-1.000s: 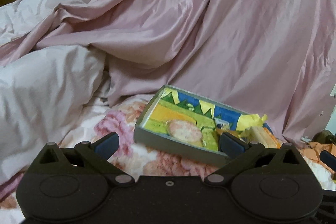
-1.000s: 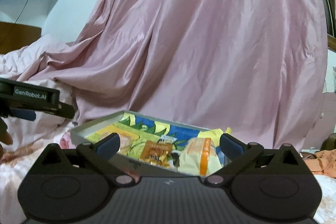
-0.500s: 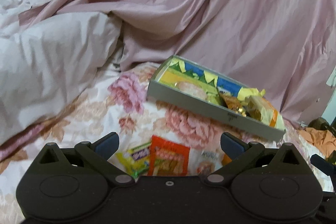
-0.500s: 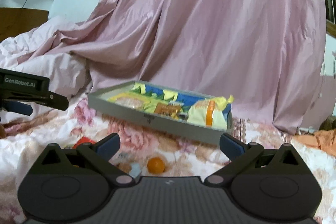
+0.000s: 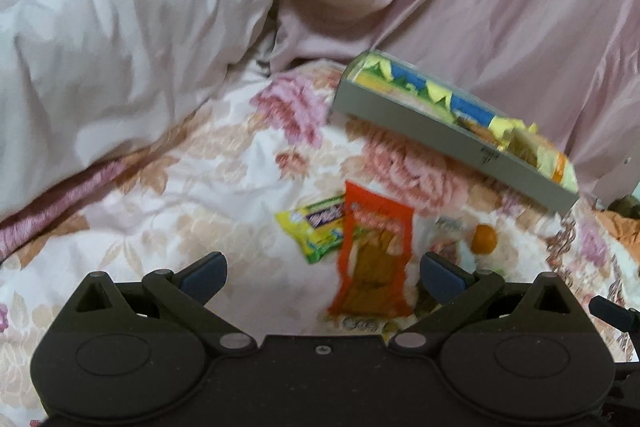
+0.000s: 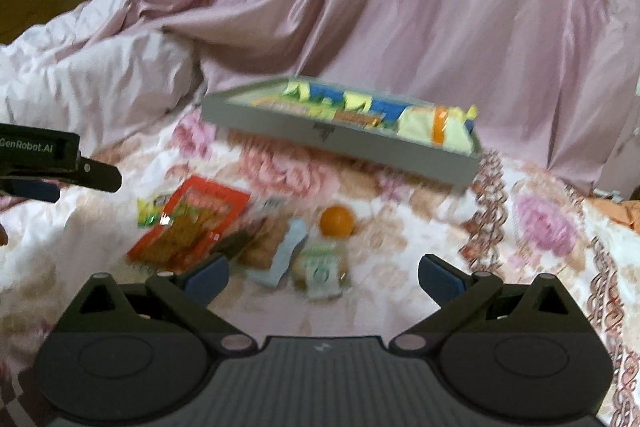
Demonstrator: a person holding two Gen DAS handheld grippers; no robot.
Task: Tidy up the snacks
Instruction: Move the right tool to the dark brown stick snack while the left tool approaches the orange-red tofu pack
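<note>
A bed covered by a floral quilt [image 6: 532,227]. On it lie a shallow grey box [image 6: 340,143], a red snack packet [image 6: 192,219], a yellow packet [image 5: 316,227], a small orange fruit [image 6: 337,221], two pale packets beside it, and rumpled pink bedding [image 5: 120,59].

Black plastic tool [image 5: 322,273]; blue fingertips [image 5: 204,271]; silver pivot screws
</note>
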